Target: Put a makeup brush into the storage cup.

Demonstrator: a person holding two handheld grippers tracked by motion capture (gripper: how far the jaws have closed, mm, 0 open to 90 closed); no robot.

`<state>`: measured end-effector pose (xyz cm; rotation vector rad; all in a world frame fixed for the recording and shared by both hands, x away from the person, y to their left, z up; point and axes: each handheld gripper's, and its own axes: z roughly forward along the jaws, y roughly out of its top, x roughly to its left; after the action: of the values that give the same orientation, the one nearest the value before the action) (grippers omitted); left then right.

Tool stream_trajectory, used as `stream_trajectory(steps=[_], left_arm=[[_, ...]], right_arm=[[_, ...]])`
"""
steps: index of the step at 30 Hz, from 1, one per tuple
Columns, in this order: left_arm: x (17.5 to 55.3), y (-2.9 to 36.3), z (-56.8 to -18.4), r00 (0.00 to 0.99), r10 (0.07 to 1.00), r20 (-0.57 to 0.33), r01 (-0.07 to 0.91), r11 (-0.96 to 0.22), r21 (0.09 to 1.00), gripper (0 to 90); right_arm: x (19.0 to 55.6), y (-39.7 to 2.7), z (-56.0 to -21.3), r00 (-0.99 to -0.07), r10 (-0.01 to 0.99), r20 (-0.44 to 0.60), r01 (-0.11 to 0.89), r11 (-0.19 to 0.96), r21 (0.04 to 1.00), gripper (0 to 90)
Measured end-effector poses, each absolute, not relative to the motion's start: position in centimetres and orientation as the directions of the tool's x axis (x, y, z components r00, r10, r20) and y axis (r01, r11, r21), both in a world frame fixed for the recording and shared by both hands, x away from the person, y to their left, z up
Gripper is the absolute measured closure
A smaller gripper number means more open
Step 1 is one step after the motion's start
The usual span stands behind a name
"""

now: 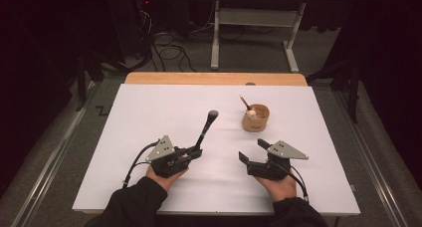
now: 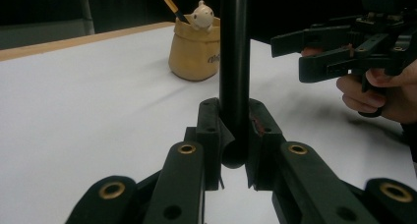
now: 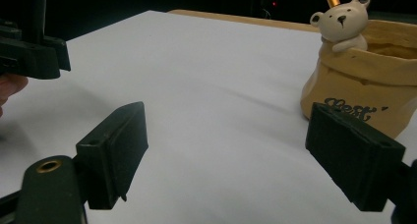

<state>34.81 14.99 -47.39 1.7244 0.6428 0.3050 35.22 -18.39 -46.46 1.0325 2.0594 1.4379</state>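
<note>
Black brush (image 1: pixel 206 128) clenched in left gripper (image 1: pixel 195 152), tip blurred, right gripper (image 1: pixel 253 151) released.

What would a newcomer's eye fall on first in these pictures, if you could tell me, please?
Probably the black makeup brush, standing up from the left gripper, whose jaws are shut on its handle near the front of the white table. Next comes the tan pot with a small bear on its rim, farther back on the right, beyond the open right gripper.
</note>
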Motion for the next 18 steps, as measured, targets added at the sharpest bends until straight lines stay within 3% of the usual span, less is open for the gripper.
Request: stream_trajectory(steps=[18], left_arm=[[35.5, 16.4, -47.1, 0.782, 0.608, -0.132, 0.251, -0.114, 0.961, 79.1]], right_arm=[[37.1, -15.1, -43.6, -0.659, 0.752, 0.037, 0.297, 0.215, 0.93, 16.6]])
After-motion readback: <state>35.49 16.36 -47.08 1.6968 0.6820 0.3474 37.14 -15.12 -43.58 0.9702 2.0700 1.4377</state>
